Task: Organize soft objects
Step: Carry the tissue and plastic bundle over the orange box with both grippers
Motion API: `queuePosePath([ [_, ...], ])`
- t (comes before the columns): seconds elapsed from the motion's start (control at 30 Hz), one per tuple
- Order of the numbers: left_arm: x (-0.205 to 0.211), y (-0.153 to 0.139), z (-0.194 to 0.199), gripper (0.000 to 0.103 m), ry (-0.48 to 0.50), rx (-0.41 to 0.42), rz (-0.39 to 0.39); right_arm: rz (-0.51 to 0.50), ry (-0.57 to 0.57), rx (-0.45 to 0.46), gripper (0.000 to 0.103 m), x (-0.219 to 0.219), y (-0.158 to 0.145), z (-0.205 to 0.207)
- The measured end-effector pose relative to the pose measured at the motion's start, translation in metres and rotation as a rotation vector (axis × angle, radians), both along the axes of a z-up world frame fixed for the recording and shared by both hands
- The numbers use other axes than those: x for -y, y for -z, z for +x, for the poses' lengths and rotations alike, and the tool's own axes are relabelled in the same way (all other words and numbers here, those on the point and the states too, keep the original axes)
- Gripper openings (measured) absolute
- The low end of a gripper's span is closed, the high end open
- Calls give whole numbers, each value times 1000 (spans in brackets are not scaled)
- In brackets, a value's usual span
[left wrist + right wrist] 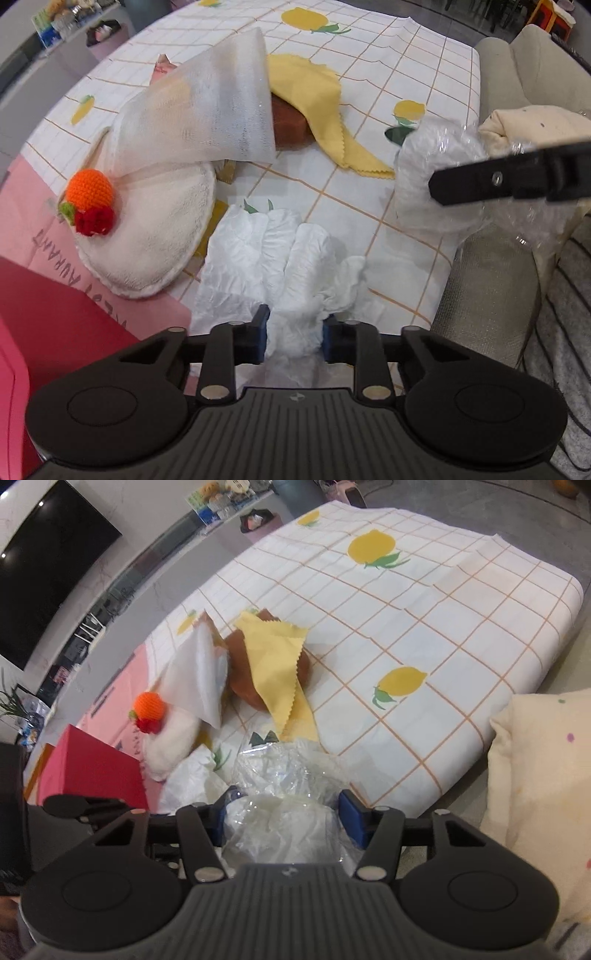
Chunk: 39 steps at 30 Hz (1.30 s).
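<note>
Left gripper (293,334) fingers pinch the near end of the crumpled white cloth (273,251) on the worktop (406,92). Right gripper (284,818) fingers clamp the plastic-wrapped white bundle (280,812), near the worktop's edge. Yellow cloth (314,96) lies farther back.

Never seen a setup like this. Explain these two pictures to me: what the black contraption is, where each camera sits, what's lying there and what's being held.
A person holds one two-finger gripper in each hand; a fisheye camera on each looks along its fingers. The left wrist picture shows the left gripper shut on a crumpled white tissue. In the right wrist picture the right gripper clamps a clear plastic bag with something white inside. On the lemon-print cloth lie a yellow cloth over a brown block, white mesh fabric and a white pad with an orange crochet ball.
</note>
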<state>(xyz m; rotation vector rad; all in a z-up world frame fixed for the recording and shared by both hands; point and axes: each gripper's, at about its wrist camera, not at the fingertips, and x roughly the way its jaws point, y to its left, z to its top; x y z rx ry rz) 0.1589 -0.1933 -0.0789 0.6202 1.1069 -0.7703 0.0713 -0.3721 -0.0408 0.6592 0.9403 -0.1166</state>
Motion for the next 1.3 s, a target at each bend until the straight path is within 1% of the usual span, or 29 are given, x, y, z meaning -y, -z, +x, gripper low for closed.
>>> queuePosePath([
  [0.03,1,0,-6,24,-1,23,10,3,2,6,57,1,-1,-2],
  [0.07,3,-1,-10,19,-2,42,16,9,8,11,57,2,-2,-3],
  [0.1,3,-5,-16,16,-1,61,9,14,14,16,57,3,-3,-5],
  [0.2,-1,-18,-27,15,-15,70,-46,22,17,33,57,4,-5,-8],
  [0.23,-3,-23,-32,15,-24,76,-53,25,14,46,57,4,-7,-10],
  [0.3,-6,-35,-42,15,-34,97,-71,19,2,85,57,2,-12,-13],
  [0.4,-13,-54,-53,15,-44,99,-96,-15,-30,163,57,-5,-26,-20],
  [0.47,-22,-68,-60,15,-52,127,-117,-33,-38,200,57,-10,-33,-25],
  [0.57,-39,-91,-71,15,-80,164,-140,-25,-44,228,57,-17,-38,-30],
  [0.67,-61,-113,-82,15,-115,207,-149,-39,-68,265,57,-31,-56,-34],
  [0.77,-87,-133,-94,15,-154,262,-174,-55,-116,351,57,-53,-87,-43],
  [0.9,-125,-151,-103,15,-247,313,-189,-72,-193,449,57,-92,-128,-56],
  [1.07,-180,-172,-112,15,-384,372,-240,-86,-311,556,58,-154,-175,-63],
  [1.1,-193,-176,-113,15,-421,386,-263,-81,-338,584,58,-166,-183,-63],
  [1.2,-233,-189,-114,15,-547,401,-377,-68,-427,673,58,-205,-209,-62],
  [1.3,-263,-196,-117,15,-657,440,-432,-37,-503,725,58,-242,-230,-55],
])
